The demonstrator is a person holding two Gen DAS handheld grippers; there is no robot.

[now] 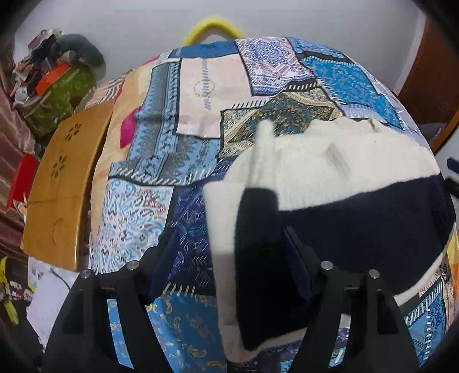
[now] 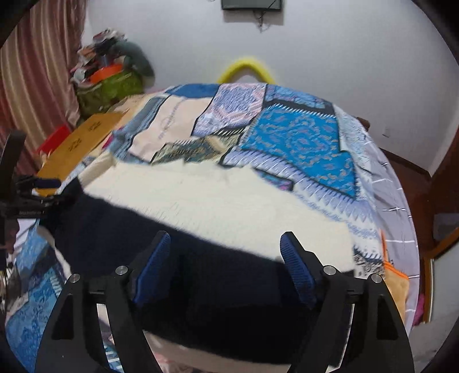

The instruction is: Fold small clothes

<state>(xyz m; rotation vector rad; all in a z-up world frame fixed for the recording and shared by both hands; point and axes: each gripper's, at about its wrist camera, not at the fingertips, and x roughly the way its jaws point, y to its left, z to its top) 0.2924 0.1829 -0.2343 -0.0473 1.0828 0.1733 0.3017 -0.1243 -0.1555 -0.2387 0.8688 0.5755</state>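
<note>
While the bed is being viewed from both wrists:
Left gripper (image 1: 229, 272): being held low, jaws spread wide, garment edge lying between them, nothing clamped.
Right gripper (image 2: 226, 266): being hovered over the dark band, jaws wide apart, nothing gripped.
Sweater (image 2: 229, 198): cream and navy, being spread on the patchwork bedspread (image 2: 301, 143).
Writing: none readable.
Surroundings: wooden board (image 1: 54, 186) at 9 o'clock; yellow loop (image 1: 213, 27) at 12.

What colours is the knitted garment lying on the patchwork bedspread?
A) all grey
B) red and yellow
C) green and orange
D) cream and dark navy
D: the garment shows a cream upper part and a dark navy band across it, spread on the blue patchwork bedspread; the left wrist view shows the same two colours.
</note>
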